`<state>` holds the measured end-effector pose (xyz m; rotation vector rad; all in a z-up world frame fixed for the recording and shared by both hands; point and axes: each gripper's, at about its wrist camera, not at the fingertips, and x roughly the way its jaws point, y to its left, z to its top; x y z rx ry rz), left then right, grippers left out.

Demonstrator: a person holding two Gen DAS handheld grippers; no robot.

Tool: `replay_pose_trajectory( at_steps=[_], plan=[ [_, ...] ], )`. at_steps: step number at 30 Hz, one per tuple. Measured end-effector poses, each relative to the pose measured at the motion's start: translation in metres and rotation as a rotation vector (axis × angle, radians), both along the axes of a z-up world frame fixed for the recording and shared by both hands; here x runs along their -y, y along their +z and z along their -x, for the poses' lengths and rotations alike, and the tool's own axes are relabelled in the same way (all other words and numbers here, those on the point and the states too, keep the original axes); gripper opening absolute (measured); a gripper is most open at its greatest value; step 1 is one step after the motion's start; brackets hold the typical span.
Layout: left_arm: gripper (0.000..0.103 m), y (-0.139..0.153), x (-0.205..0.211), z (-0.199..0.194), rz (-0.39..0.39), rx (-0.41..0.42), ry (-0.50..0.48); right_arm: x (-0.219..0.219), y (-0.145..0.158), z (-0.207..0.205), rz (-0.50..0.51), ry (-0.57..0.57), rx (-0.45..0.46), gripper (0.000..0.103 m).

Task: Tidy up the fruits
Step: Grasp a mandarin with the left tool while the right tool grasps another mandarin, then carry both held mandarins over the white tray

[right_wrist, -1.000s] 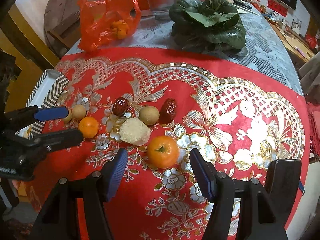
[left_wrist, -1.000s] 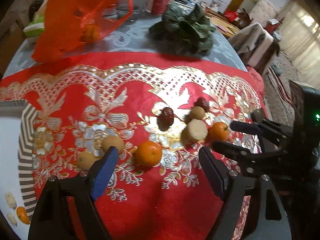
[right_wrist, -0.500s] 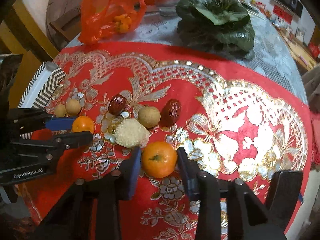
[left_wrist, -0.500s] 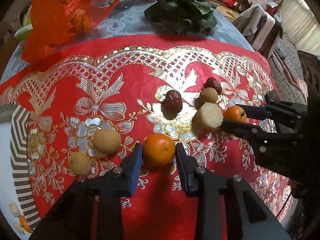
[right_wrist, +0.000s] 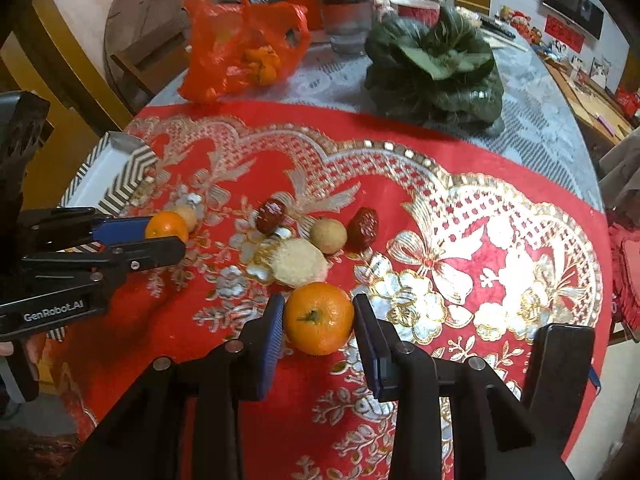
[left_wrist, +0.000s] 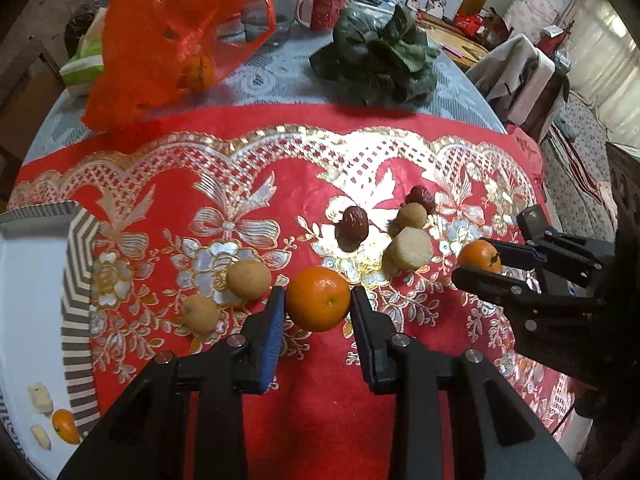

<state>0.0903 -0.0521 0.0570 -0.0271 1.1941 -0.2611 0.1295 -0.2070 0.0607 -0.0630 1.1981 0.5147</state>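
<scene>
Tray (left_wrist: pixel 78 280): few pieces in | left claw (left_wrist: pixel 318 306), right claw (right_wrist: pixel 319 316): you pinch one orange each | table: other fruits left

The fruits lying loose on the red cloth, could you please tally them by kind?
Tangerines: 2, each clamped in a tool
Red dates: 2
Round tan fruits: 3
Pale peeled chunk: 1
Total: 8
</scene>
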Motion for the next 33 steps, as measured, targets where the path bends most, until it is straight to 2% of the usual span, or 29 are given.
replay_pose_trajectory(
  at_steps=[9, 17, 33],
  plan=[
    [0.032, 0.030, -0.013, 0.014, -0.007, 0.060, 0.034, -0.021, 0.034, 0.016, 0.000, 0.027, 0.056, 0.038],
    [0.032, 0.047, -0.044, 0.033, -0.012, 0.094, 0.075, -0.058, 0.049, 0.028, -0.001, 0.088, 0.078, 0.038],
    [0.032, 0.057, -0.148, 0.066, -0.020, 0.108, 0.236, -0.181, 0.058, 0.049, -0.024, 0.299, 0.086, 0.038]
  ],
)
